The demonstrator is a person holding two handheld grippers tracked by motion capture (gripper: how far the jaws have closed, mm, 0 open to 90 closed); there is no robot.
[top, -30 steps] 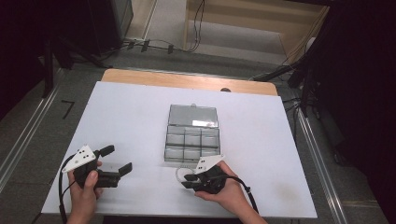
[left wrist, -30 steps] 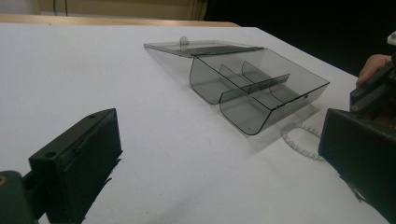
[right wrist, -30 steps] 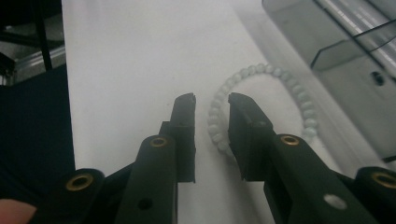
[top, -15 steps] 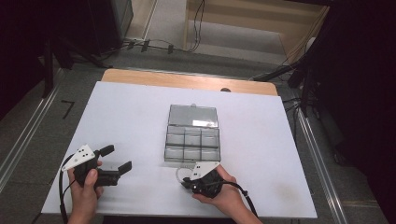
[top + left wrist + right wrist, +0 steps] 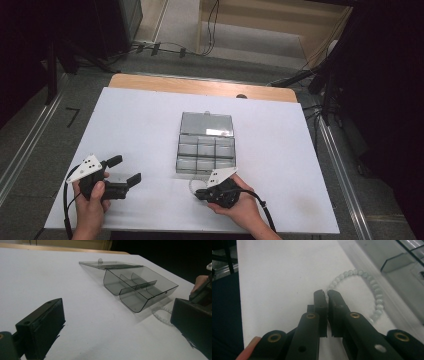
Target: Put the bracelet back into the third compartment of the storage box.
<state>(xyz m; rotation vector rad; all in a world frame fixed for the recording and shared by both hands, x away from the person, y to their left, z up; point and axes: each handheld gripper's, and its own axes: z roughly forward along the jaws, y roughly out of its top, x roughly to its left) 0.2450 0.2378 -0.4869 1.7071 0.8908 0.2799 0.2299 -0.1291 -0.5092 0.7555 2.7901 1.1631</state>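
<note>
An open smoky clear compartment box point(image 5: 205, 145) lies mid-table, its lid flat behind it; its compartments look empty. A pale bead bracelet point(image 5: 192, 185) rests on the table just in front of the box's near left corner. My right gripper point(image 5: 199, 193) points left beside it. In the right gripper view its jaws point(image 5: 325, 292) are shut, tips touching the bracelet's point(image 5: 352, 271) near edge, with no bead visibly between them. My left gripper point(image 5: 126, 169) is held open at the front left, nothing between its jaws point(image 5: 117, 322); box point(image 5: 140, 287) and bracelet point(image 5: 160, 313) lie ahead of it.
The white table top point(image 5: 140, 125) has a wooden strip point(image 5: 200, 87) along its far edge. Cables and a dark stand point(image 5: 320, 80) sit on the floor beyond. The box wall point(image 5: 387, 255) runs close along the right gripper's right side.
My right gripper has shifted a little to the left, toward the bracelet. The left gripper and the box have not moved.
</note>
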